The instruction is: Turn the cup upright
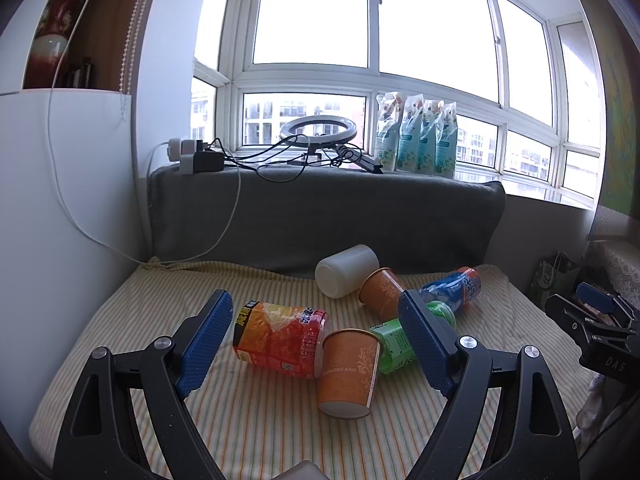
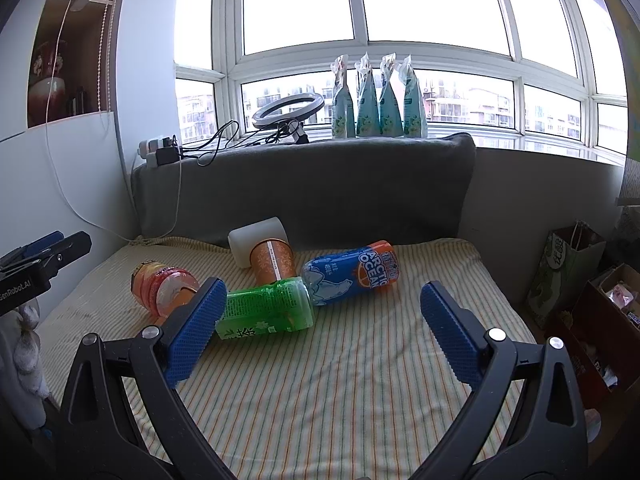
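An orange paper cup (image 1: 347, 372) lies on its side on the striped cloth (image 1: 260, 420), base towards me, between my left gripper's fingers. A second orange paper cup (image 1: 380, 290) (image 2: 273, 262) lies on its side further back, next to a white cup (image 1: 346, 271) (image 2: 256, 240) that also lies tipped over. My left gripper (image 1: 316, 340) is open and empty, a little above the near cup. My right gripper (image 2: 320, 330) is open and empty over the cloth; it also shows at the right edge of the left wrist view (image 1: 592, 320).
An orange-red bottle (image 1: 280, 338) (image 2: 164, 288), a green bottle (image 1: 396, 340) (image 2: 266, 308) and a blue Arctic Ocean bottle (image 1: 452, 286) (image 2: 352, 272) lie among the cups. A grey cushion (image 2: 304, 188) backs the bed. Bags and boxes (image 2: 568, 276) stand at the right.
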A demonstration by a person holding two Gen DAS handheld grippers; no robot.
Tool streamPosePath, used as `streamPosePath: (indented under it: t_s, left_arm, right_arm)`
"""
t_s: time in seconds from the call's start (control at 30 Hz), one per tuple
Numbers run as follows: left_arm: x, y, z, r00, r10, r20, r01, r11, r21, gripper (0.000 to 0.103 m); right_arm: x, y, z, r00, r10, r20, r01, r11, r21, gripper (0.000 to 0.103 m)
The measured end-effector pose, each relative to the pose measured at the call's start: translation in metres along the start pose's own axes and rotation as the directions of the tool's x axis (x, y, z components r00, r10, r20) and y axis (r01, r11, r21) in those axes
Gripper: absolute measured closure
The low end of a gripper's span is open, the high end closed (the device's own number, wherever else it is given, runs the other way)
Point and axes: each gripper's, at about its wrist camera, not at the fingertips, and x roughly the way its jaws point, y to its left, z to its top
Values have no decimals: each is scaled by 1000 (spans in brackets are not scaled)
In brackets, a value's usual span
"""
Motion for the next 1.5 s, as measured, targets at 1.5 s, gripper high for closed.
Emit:
streamPosePath:
  t_s: [1.5]
  left_arm:
    - [43,51,-6,983,-13,-183,16,1000,18,18]
  right_arm:
    - [26,-5,-11,997,2,-72,0,1000,30,4]
